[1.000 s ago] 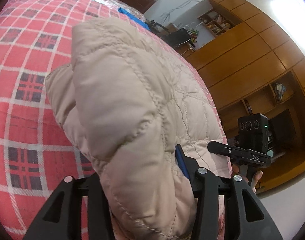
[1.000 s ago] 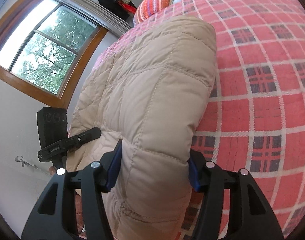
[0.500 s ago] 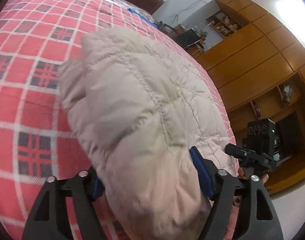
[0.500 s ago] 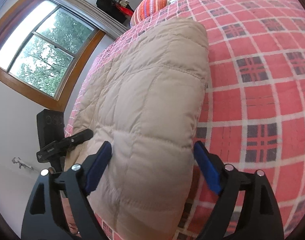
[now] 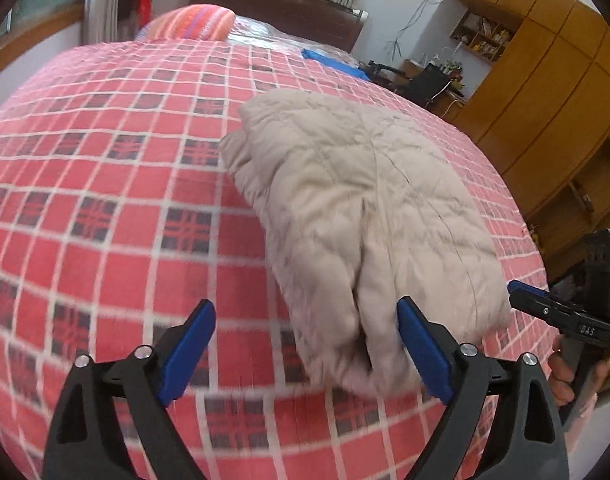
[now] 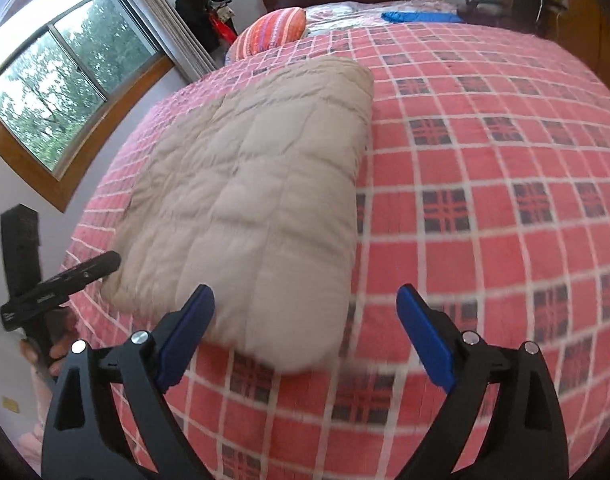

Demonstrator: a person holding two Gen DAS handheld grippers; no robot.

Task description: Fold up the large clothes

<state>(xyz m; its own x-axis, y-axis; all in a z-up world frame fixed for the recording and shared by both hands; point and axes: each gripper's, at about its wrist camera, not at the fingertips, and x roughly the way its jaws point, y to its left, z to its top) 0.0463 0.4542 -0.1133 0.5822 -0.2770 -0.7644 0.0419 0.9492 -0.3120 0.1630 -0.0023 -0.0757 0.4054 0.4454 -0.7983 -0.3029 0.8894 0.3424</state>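
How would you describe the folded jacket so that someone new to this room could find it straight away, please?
Look at the bed with the red checked blanket. On it, towards the side nearest the window, lies the jacket, folded into a thick pad. It is the only pale beige, quilted thing there; the pillow is striped orange, and the cloth beyond is bright blue.

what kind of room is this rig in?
Most likely a home bedroom. A bed with a red plaid cover fills both views, with a striped pillow and dark headboard at its far end. Wooden wardrobes line one wall. A folded beige quilted coat lies on the bed.
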